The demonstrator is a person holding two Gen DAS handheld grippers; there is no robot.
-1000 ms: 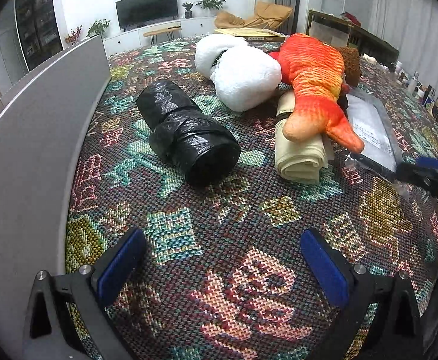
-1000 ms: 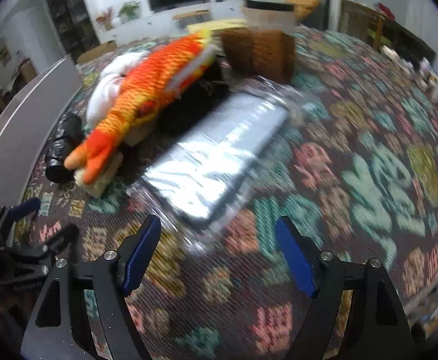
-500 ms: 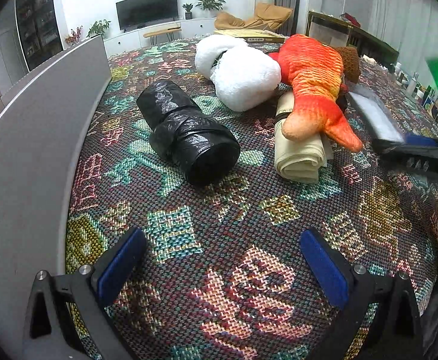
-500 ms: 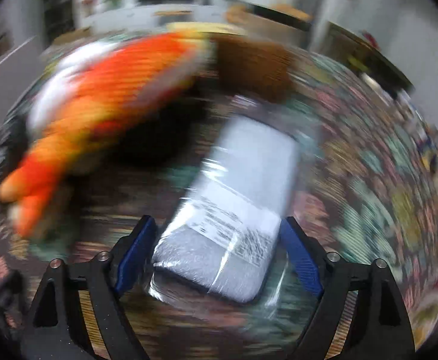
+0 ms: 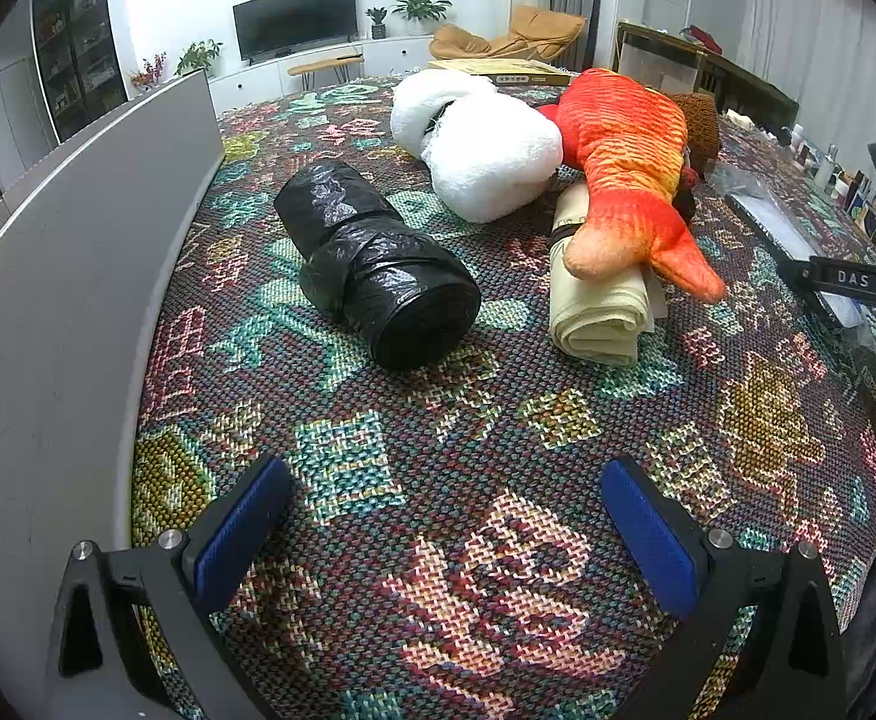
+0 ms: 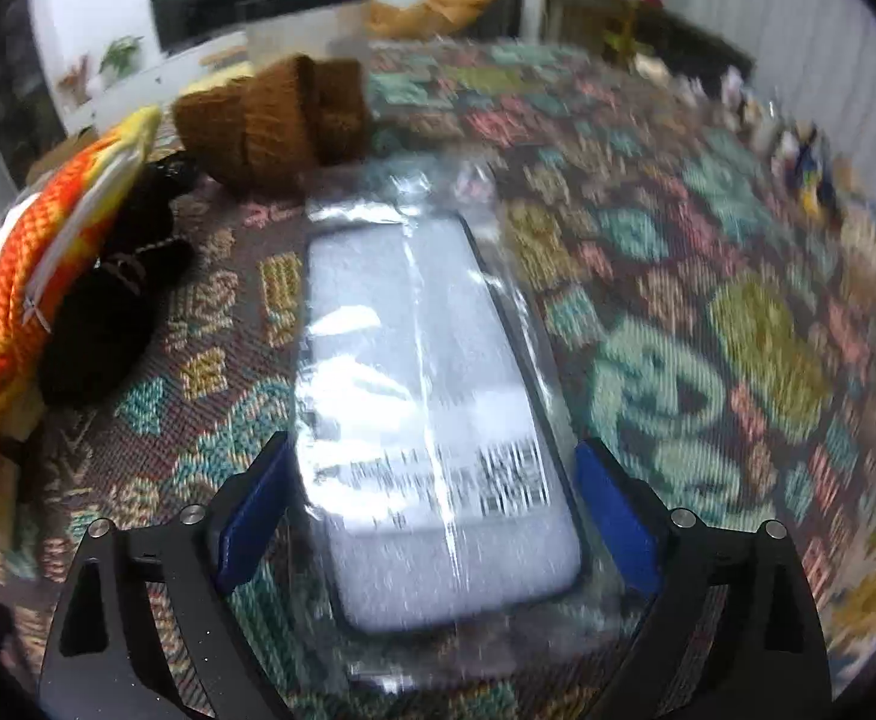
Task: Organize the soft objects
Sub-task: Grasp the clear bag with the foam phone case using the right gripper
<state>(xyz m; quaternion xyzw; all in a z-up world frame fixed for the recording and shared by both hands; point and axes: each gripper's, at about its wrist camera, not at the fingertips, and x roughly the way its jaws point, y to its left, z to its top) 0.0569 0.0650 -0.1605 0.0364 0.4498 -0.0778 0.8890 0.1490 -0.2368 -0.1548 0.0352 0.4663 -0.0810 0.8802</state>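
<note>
Right gripper [image 6: 432, 516] advanced astride packet [image 6: 432, 420]; "DAS" legible.

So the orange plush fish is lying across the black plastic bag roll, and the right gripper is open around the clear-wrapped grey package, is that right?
Not quite. In the left wrist view the orange plush fish lies across the cream rolled cloth, not the black plastic bag roll, which sits apart to its left. The rest holds: the right gripper is open around the clear-wrapped grey package.
</note>
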